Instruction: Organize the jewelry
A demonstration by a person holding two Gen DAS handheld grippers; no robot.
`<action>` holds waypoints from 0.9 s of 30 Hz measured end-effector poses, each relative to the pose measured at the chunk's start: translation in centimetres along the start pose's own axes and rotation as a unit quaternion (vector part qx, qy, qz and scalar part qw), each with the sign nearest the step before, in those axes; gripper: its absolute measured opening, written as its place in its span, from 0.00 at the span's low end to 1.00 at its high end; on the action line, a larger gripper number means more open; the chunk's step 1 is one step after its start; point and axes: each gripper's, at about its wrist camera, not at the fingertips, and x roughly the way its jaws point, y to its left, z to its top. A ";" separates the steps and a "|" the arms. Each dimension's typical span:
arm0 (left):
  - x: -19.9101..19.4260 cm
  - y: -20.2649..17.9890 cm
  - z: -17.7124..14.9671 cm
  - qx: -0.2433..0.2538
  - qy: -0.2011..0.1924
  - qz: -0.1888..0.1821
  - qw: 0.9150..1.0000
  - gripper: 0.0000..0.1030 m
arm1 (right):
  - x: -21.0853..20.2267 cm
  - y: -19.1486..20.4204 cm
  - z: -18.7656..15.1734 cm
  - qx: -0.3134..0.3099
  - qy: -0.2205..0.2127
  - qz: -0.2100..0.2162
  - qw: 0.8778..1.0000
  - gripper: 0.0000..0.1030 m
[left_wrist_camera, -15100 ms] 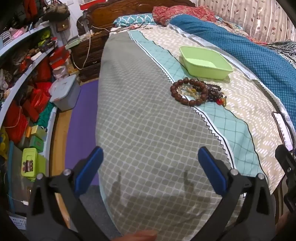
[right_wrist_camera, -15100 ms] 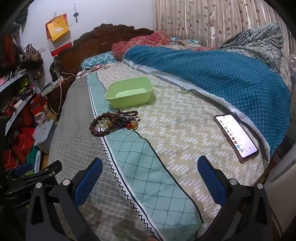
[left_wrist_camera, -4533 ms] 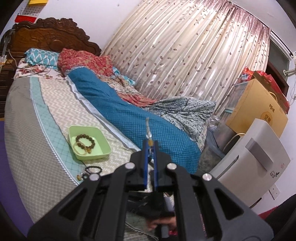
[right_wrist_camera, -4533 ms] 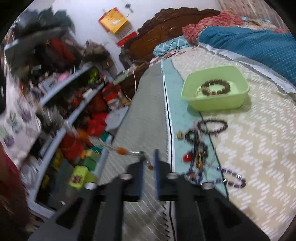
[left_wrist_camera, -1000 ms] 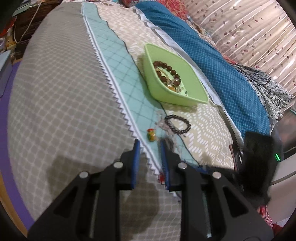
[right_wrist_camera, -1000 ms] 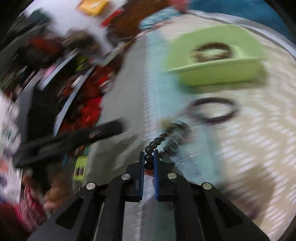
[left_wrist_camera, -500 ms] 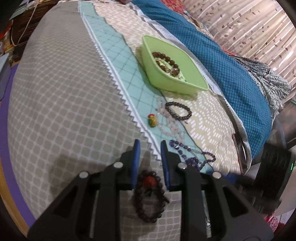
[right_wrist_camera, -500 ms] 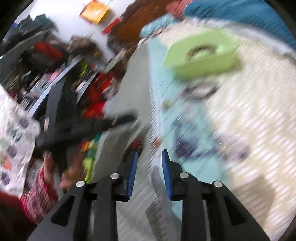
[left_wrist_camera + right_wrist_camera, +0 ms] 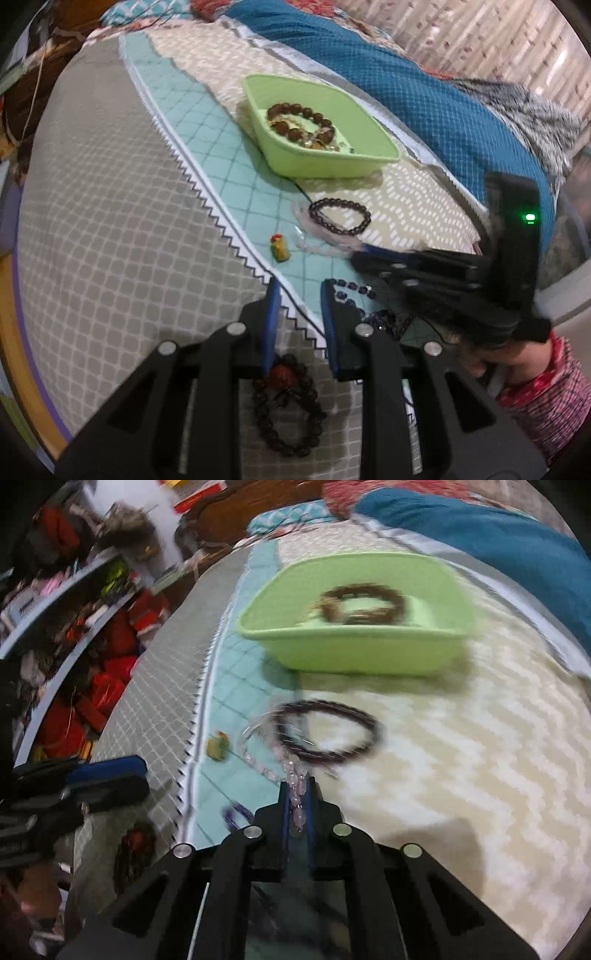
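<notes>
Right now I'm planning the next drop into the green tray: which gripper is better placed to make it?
Right. The right gripper already has the pale bead string between its fingers, facing the green tray. The left gripper holds nothing, with the dark bracelet lying beneath it.

Right hand-held gripper (image 9: 297, 794) pinched shut (left (image 9: 300, 301) slightly parted).

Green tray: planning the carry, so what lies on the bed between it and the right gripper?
In the right wrist view, only the dark bead bracelet lies between the right gripper and the green tray.
</notes>
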 end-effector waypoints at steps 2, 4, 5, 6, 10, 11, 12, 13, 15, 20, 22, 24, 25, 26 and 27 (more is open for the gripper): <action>0.1 -0.9 0.1 0.020 -0.002 -0.001 1.000 0.20 | -3.3 -2.4 -1.4 0.036 -0.028 0.003 0.999 0.00; 0.5 -2.2 0.3 0.041 0.000 -0.008 0.999 0.20 | -6.2 -4.4 -2.6 0.067 -0.054 -0.004 0.996 0.00; 0.8 -3.0 0.4 0.053 0.003 -0.011 0.999 0.20 | -7.7 -5.6 -3.1 0.079 -0.065 -0.010 0.995 0.00; 1.4 -4.4 0.6 0.070 0.007 -0.013 0.997 0.20 | -9.0 -6.7 -3.7 0.089 -0.074 -0.019 0.993 0.00; 3.8 -8.8 1.3 0.125 0.025 -0.027 0.991 0.20 | -10.7 -9.0 -3.9 0.111 -0.087 -0.048 0.989 0.00; 4.6 -10.0 1.4 0.140 0.030 -0.028 0.989 0.21 | -11.0 -9.5 -4.0 0.117 -0.090 -0.048 0.988 0.00; 5.3 -11.1 1.6 0.153 0.035 -0.028 0.987 0.22 | -11.3 -10.0 -4.2 0.122 -0.094 -0.047 0.987 0.00; 5.9 -12.0 1.7 0.161 0.039 -0.026 0.986 0.29 | -11.5 -10.4 -4.3 0.127 -0.099 -0.046 0.986 0.00; 7.1 -13.7 2.1 0.178 0.046 -0.023 0.983 0.39 | -11.4 -10.4 -4.1 0.130 -0.102 -0.041 0.985 0.00; 9.5 -16.6 2.6 0.208 0.057 -0.025 0.976 0.49 | -11.6 -10.3 -3.9 0.136 -0.110 -0.029 0.984 0.00; 11.1 -17.2 2.3 0.218 0.071 -0.014 0.973 0.48 | -12.1 -10.1 -3.7 0.141 -0.121 -0.016 0.982 0.00; 12.0 -17.2 1.9 0.228 0.070 -0.010 0.971 0.21 | -12.9 -9.7 -3.6 0.141 -0.133 -0.009 0.981 0.00; 11.9 -16.8 2.0 0.225 0.066 -0.016 0.972 0.09 | -13.4 -9.4 -3.5 0.138 -0.139 -0.007 0.981 0.00; 11.6 -16.4 2.2 0.210 0.064 -0.028 0.975 0.04 | -13.7 -9.2 -3.4 0.135 -0.142 -0.007 0.981 0.00; 11.0 -15.4 2.6 0.181 0.064 -0.044 0.980 0.04 | -13.9 -9.0 -3.3 0.132 -0.143 -0.006 0.981 0.00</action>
